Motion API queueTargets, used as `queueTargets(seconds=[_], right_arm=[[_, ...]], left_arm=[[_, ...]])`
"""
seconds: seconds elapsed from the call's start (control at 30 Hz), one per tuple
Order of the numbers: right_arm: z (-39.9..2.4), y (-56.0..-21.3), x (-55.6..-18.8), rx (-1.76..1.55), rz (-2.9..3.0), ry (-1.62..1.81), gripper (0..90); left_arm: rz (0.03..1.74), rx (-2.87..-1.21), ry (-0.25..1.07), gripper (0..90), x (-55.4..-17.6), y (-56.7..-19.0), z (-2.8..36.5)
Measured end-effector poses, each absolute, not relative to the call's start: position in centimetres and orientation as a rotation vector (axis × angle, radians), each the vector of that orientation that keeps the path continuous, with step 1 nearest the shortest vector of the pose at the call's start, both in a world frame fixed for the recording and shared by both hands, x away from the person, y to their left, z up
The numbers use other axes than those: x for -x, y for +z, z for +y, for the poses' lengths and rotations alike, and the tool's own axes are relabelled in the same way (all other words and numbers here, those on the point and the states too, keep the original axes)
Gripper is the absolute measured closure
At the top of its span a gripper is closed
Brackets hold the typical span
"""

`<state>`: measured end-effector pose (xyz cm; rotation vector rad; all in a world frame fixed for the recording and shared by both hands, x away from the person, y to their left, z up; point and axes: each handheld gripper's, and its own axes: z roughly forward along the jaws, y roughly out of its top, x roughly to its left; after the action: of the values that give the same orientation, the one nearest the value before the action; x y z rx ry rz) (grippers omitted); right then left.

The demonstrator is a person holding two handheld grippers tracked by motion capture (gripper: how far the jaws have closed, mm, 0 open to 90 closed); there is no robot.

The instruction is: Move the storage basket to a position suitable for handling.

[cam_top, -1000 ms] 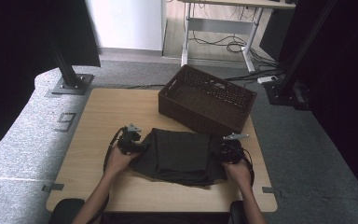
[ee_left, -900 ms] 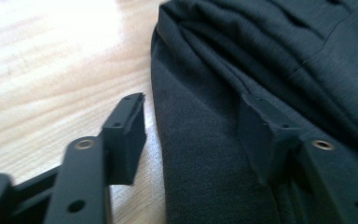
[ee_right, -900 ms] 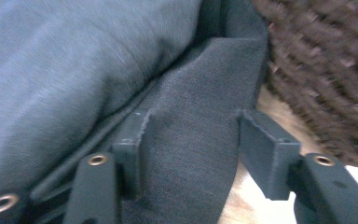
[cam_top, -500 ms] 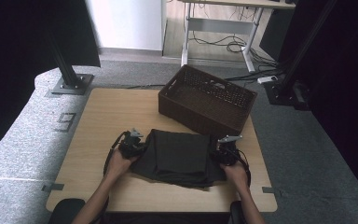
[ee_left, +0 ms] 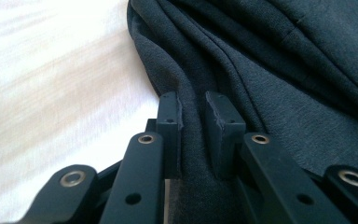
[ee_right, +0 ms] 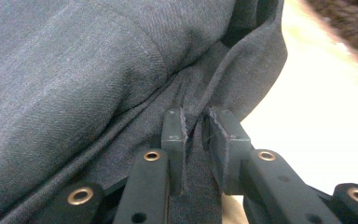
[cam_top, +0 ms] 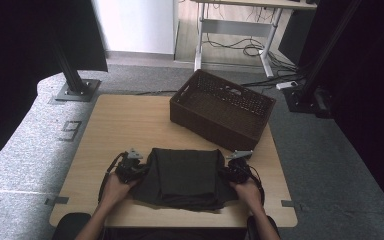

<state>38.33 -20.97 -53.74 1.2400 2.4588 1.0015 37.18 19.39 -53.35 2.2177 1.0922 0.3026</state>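
A folded dark grey garment (cam_top: 182, 176) lies on the near part of the wooden table (cam_top: 125, 125). My left gripper (cam_top: 139, 171) sits at the garment's left edge, held by a hand, and its jaws are pressed on a fold of the cloth (ee_left: 193, 140). At the right edge my right gripper (cam_top: 226, 172) pinches another fold of the garment (ee_right: 196, 154) between its pads. Both pairs of jaws have just closed onto the fabric. In both gripper views the cloth (ee_left: 270, 70) bunches into ridges just ahead of the jaws (ee_right: 98, 65).
A dark brown woven basket (cam_top: 222, 107) stands at the table's far right, just behind the garment. Black stand bases (cam_top: 75, 90) rest on the grey floor at the far left and right (cam_top: 305, 97). Bare tabletop lies to the left and far left.
Both grippers moved inward to the garment's side edges and shut on the cloth. The garment's edges are now bunched at the jaws.
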Motion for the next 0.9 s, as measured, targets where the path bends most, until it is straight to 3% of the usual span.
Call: queueTargets(seconds=[0.9], right_arm=[[-18.8, -53.8, -33.5, -1.128, 2.548, 1.045, 74.6]], left_arm=[[1.105, -2.192, 0.271, 74.0, -29.8, -53.5, 21.8]])
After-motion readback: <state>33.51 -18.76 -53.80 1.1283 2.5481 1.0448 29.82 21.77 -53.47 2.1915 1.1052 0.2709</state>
